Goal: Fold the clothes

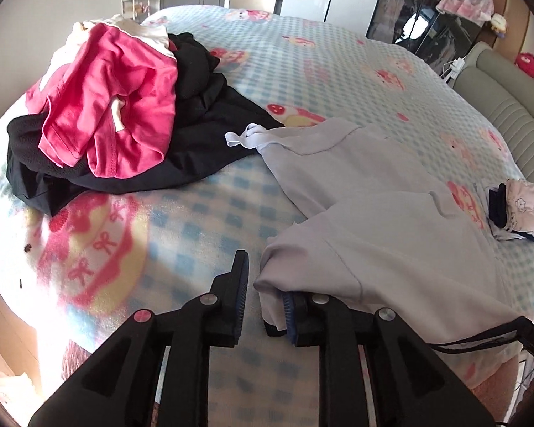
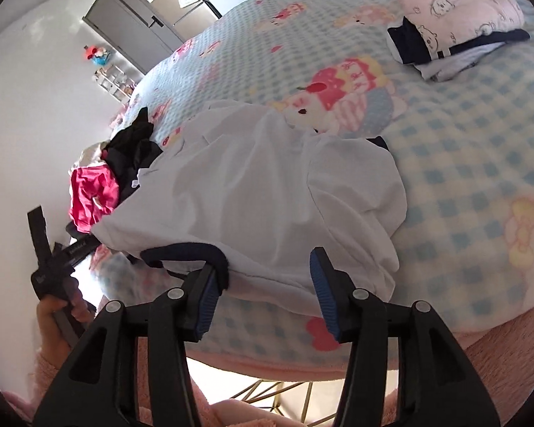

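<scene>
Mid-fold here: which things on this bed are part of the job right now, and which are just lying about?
In the job:
- white garment being folded
- left gripper at its edge
- right gripper, open at its dark-trimmed hem
- pile still to fold: pink garment, black garment

Lying about:
- folded stack, apparently done
- checked blanket
- shelf of toys

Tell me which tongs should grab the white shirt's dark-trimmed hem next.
Right tongs: open, straddling the white shirt's hem. Left tongs sit at its far corner.
</scene>
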The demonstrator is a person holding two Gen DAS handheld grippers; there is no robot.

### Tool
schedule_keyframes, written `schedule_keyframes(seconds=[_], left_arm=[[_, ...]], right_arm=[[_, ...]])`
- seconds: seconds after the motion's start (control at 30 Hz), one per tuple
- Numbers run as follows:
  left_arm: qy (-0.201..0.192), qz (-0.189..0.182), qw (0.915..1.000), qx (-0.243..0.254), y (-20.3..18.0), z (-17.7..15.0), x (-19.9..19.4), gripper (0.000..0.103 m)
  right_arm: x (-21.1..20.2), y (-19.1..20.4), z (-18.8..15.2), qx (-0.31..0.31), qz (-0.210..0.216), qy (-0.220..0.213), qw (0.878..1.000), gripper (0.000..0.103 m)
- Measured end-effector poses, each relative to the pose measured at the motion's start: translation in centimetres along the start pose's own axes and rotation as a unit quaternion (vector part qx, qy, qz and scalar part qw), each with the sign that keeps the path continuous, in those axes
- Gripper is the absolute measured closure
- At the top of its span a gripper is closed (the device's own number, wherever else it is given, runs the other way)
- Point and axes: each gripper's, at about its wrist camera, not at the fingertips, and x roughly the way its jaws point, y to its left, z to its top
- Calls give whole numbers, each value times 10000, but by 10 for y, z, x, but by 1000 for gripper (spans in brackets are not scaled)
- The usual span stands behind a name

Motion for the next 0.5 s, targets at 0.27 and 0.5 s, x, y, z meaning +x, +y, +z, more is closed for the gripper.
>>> schedule_keyframes(seconds=[0.27, 0.5], left_arm=[[307, -1337, 9889, -572, 13, -24, -21, 65], [848, -2163, 9696, -765, -8, -52, 0, 65]], right_arm=[[-35, 25, 0, -504, 410, -333, 9973, 41], [6, -21, -13, 446, -335, 310, 9980, 38]])
